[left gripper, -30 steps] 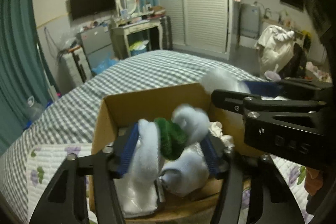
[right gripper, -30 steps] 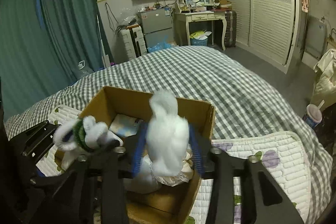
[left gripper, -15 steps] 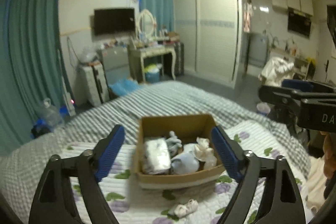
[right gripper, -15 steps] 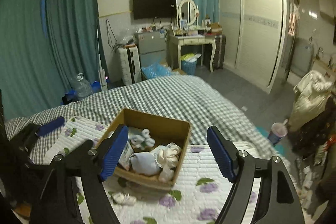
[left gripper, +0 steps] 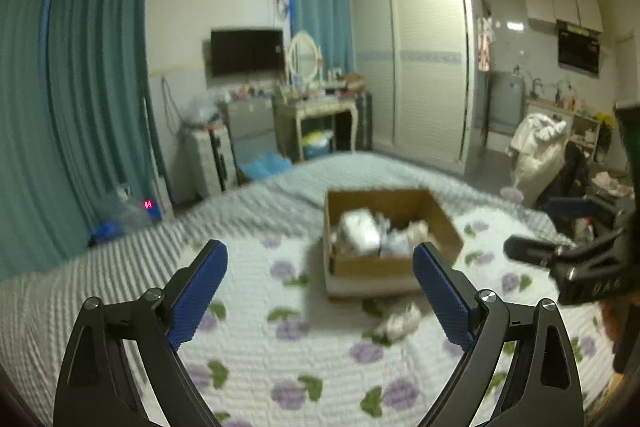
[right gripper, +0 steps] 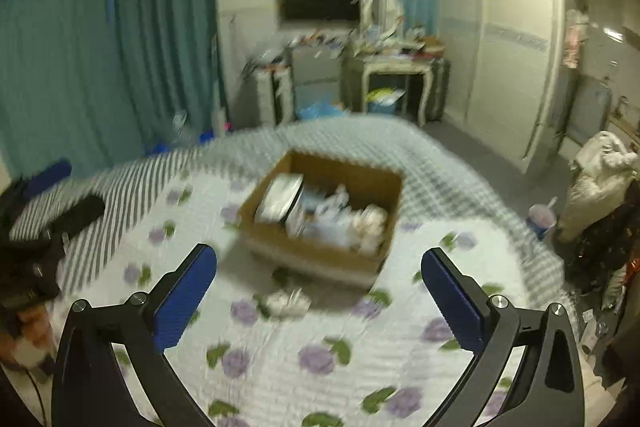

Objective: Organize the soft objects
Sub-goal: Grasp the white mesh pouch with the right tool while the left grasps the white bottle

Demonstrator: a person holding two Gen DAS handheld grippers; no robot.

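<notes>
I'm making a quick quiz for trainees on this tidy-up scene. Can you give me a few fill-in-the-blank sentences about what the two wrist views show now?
1. The soft items sit inside a cardboard ____ on the bed.
2. One small white soft item lies on the floral quilt, ____ the container.
3. Between the fingers of the left gripper and of the right gripper there is ____.

Missing words: box; outside; nothing
</notes>
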